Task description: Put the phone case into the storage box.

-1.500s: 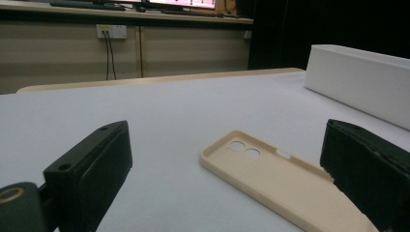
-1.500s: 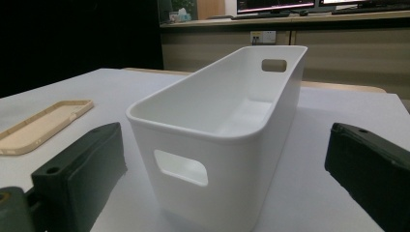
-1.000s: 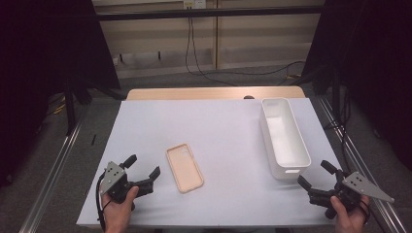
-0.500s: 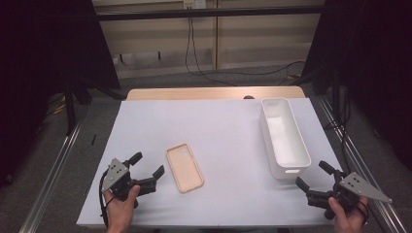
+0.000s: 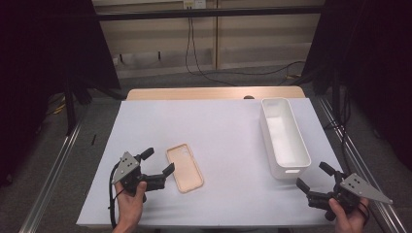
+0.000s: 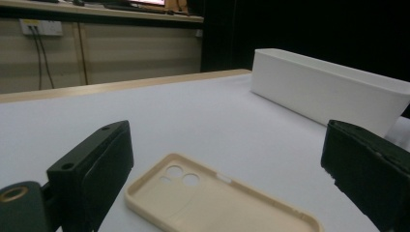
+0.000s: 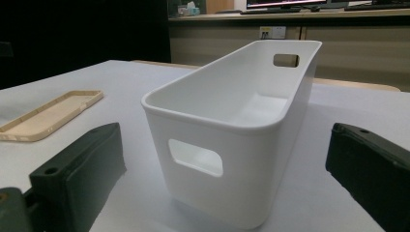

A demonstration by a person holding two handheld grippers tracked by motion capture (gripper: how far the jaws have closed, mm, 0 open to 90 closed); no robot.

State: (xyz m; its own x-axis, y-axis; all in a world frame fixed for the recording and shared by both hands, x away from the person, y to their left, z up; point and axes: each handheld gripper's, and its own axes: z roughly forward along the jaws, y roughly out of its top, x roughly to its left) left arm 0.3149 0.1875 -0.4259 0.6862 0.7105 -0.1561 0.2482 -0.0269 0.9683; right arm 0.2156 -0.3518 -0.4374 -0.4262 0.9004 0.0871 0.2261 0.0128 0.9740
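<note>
A beige phone case (image 5: 184, 166) lies flat on the white table, hollow side up, left of centre. My left gripper (image 5: 158, 161) is open just to its left, jaws spread toward its near end; in the left gripper view the phone case (image 6: 217, 203) lies between the two black jaws, close ahead. A long white bin (image 5: 283, 136) stands empty at the right. My right gripper (image 5: 315, 176) is open near the table's front right corner, a short way before the bin's handle end (image 7: 196, 157).
The table (image 5: 223, 121) has a wooden strip along its far edge. Metal rails run along both sides of the table. Cables hang on the back wall. Open surface lies between the case and the bin.
My left gripper has moved right and forward, closer to the phone case. The right gripper has shifted slightly left and nearer the bin's end. Case and bin have stayed put.
</note>
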